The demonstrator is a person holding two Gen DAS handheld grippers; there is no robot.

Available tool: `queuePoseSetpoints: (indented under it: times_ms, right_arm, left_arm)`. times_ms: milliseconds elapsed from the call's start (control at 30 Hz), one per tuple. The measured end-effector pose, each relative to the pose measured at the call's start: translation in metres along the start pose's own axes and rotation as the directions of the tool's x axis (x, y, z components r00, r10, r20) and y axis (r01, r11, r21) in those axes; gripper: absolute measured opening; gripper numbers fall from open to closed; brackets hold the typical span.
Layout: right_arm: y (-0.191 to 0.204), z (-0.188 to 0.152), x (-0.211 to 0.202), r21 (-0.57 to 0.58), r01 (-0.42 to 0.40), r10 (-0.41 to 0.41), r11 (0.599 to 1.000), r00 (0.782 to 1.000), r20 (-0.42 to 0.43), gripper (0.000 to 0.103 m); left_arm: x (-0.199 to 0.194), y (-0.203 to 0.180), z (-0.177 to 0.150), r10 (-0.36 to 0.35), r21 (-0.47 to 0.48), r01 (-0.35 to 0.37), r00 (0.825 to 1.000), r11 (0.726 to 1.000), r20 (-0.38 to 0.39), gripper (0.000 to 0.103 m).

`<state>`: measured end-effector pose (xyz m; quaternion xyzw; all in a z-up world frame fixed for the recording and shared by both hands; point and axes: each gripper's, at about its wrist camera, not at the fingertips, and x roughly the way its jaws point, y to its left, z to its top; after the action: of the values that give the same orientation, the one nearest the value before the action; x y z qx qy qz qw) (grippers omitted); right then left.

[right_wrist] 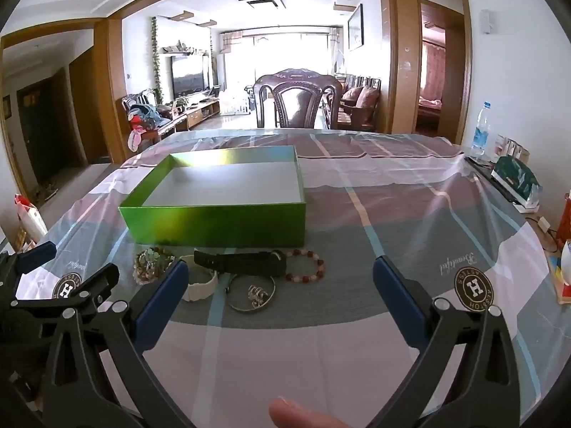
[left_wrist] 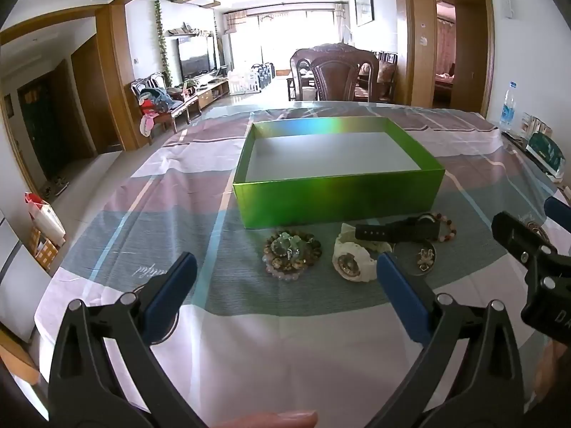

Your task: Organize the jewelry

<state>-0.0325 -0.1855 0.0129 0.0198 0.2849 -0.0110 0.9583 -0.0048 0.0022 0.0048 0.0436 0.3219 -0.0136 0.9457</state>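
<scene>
An open green box (left_wrist: pixel 339 192) with a white floor stands on the tablecloth; it also shows in the right wrist view (right_wrist: pixel 217 219). In front of it lie stacked bead bracelets (left_wrist: pixel 292 251) (right_wrist: pixel 151 262), a white watch (left_wrist: pixel 351 262) (right_wrist: pixel 200 287), a black watch (left_wrist: pixel 399 232) (right_wrist: pixel 242 262), a red and white bead bracelet (right_wrist: pixel 306 265) and a silver bangle with a charm (left_wrist: pixel 423 258) (right_wrist: pixel 251 296). My left gripper (left_wrist: pixel 285 267) is open and empty, just short of the jewelry. My right gripper (right_wrist: pixel 282 267) is open and empty, to the right of the left one.
A checked cloth (left_wrist: pixel 160 214) covers the table. A water bottle (right_wrist: pixel 480 132), a dark green package (right_wrist: pixel 515 182) and small boxes stand at the right edge. A wooden chair (right_wrist: pixel 298 100) stands beyond the far edge. Paper bags (left_wrist: pixel 43 221) sit on the floor at left.
</scene>
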Motion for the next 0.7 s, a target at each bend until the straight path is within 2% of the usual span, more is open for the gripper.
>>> queuePoseSetpoints:
  times_ms: [300, 367, 700]
  right_arm:
    - [0.001, -0.001, 0.001, 0.001, -0.007, 0.007, 1.000, 1.000, -0.003, 0.100]
    - [0.016, 0.002, -0.003, -0.001, -0.008, 0.008, 1.000, 1.000, -0.004, 0.100]
    - [0.013, -0.004, -0.005, -0.009, -0.011, 0.010, 1.000, 1.000, -0.007, 0.100]
  left_arm:
    - [-0.001, 0.001, 0.000, 0.003, 0.000, -0.003, 1.000, 1.000, 0.001, 0.099]
    - [-0.002, 0.002, 0.000, 0.004, -0.001, -0.004, 1.000, 1.000, 0.000, 0.099]
    - [-0.003, 0.003, -0.001, 0.003, 0.000, -0.003, 1.000, 1.000, 0.001, 0.099]
